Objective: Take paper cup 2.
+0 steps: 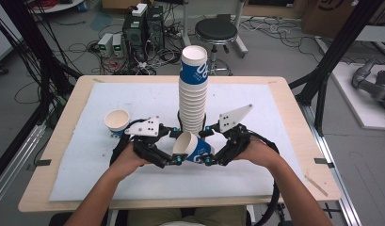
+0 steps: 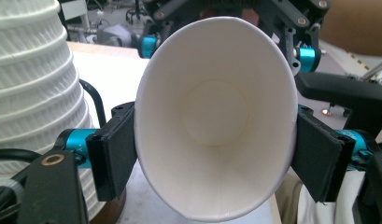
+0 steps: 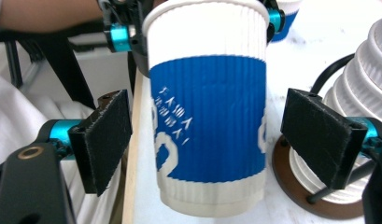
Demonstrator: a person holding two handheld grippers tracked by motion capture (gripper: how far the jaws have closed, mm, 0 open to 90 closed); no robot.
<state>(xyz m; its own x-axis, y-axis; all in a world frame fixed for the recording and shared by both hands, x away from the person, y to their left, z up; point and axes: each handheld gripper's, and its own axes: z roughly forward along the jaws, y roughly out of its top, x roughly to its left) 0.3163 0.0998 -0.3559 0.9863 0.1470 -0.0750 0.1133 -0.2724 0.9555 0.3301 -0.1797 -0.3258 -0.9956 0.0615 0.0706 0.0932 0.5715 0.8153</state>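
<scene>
A blue-and-white ribbed paper cup (image 1: 192, 149) lies on its side in the air between my two grippers, low over the white mat. My left gripper (image 1: 177, 147) is shut on its rim. In the left gripper view the pads (image 2: 115, 154) squeeze the cup (image 2: 216, 121) mouth into an oval. My right gripper (image 1: 208, 147) is open around the cup's body. In the right gripper view its pads (image 3: 104, 140) stand clear on both sides of the cup (image 3: 209, 107). A tall stack of cups (image 1: 194, 94) rises just behind them.
A single cup (image 1: 117, 121) stands upright on the white mat (image 1: 110, 169) left of my left hand. The stack sits on a dark round base (image 3: 314, 205). A black stool (image 1: 216, 32) and electronics boxes (image 1: 143, 28) stand on the floor beyond the table.
</scene>
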